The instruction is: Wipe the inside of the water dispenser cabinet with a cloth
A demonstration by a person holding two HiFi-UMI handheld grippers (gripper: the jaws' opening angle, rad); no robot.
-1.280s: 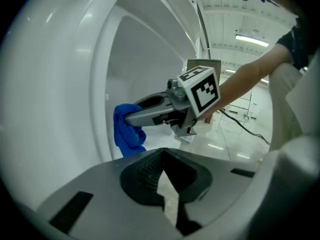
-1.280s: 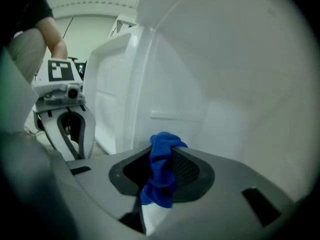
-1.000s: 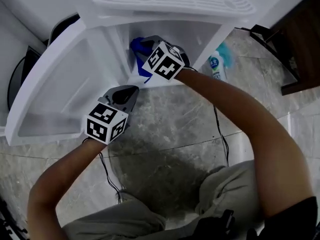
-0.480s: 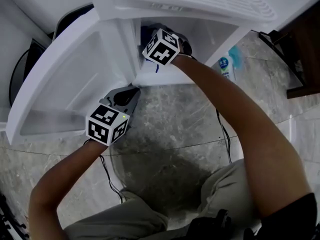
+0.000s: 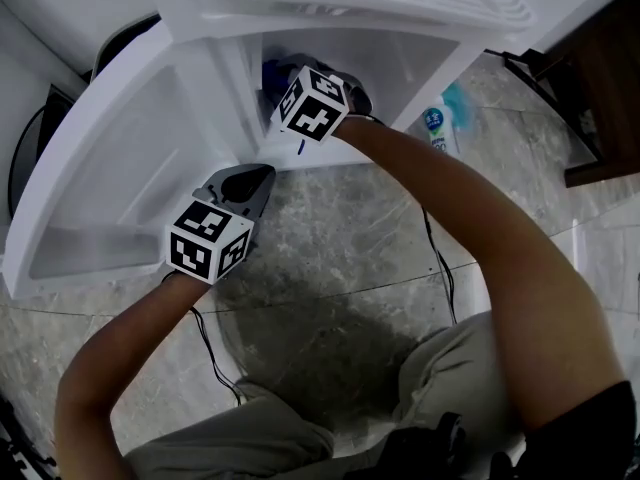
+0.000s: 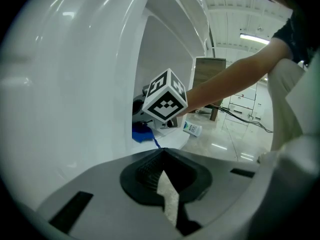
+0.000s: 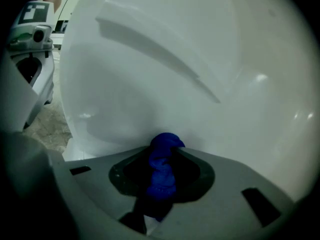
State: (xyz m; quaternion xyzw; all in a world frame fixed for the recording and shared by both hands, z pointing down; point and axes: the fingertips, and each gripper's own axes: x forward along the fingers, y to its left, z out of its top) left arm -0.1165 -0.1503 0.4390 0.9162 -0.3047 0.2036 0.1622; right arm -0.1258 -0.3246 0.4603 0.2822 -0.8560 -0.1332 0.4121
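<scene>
I am gripping the cloth [image 7: 161,179] in my right gripper [image 7: 162,151] jaws, cabinet wall [image 7: 190,99] lying dead ahead. Left gripper [image 6: 162,159] jaws closed, empty, farther off.

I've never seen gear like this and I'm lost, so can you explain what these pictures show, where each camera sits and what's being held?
There is no robot here. A person holds a hand tool with two-jaw tongs in each hand, and the checkered cubes are part of those tools. The top-down picture comes from a camera on the person's head. The other two come from cameras riding on each tool, looking along its tongs.

The person faces a white water dispenser cabinet with its door swung open. The right tongs are shut on a bunched blue cloth and reach inside the cabinet, close to its white wall. The left tongs are shut and empty, next to the open door. A small bottle sits on the stone floor beside the cabinet.
</scene>
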